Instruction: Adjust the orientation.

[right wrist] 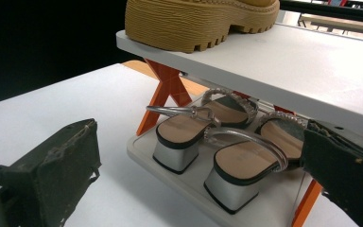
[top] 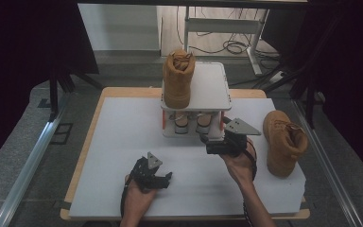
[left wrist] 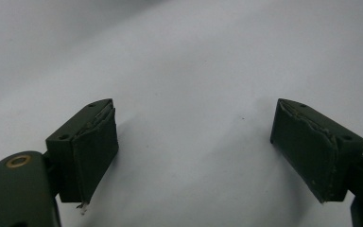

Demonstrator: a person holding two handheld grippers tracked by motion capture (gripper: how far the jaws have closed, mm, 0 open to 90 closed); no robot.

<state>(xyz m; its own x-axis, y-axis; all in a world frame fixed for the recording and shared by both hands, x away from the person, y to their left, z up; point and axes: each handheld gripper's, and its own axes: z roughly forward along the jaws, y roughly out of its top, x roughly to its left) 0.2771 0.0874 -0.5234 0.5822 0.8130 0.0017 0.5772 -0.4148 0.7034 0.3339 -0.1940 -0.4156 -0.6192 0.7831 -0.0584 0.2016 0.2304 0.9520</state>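
White two-tier shoe rack (top: 212,87) stood at table's (top: 123,142) far side. One tan boot (top: 178,78) on upper shelf; two silver-heeled sandals (right wrist: 203,142) on lower tray. Second tan boot (top: 283,142) stood on table, right of rack. Right gripper (top: 207,140) gaped, empty, just before sandals. Left gripper (top: 165,178) gaped over bare tabletop.

A tan boot (top: 178,78) is stood upright on the top shelf of a white rack (top: 210,87). A second tan boot (top: 283,142) is stood well apart, on a white sheet (top: 137,142) laid over a wooden table (top: 82,161). Cables (top: 231,46) are seen on the floor beyond.
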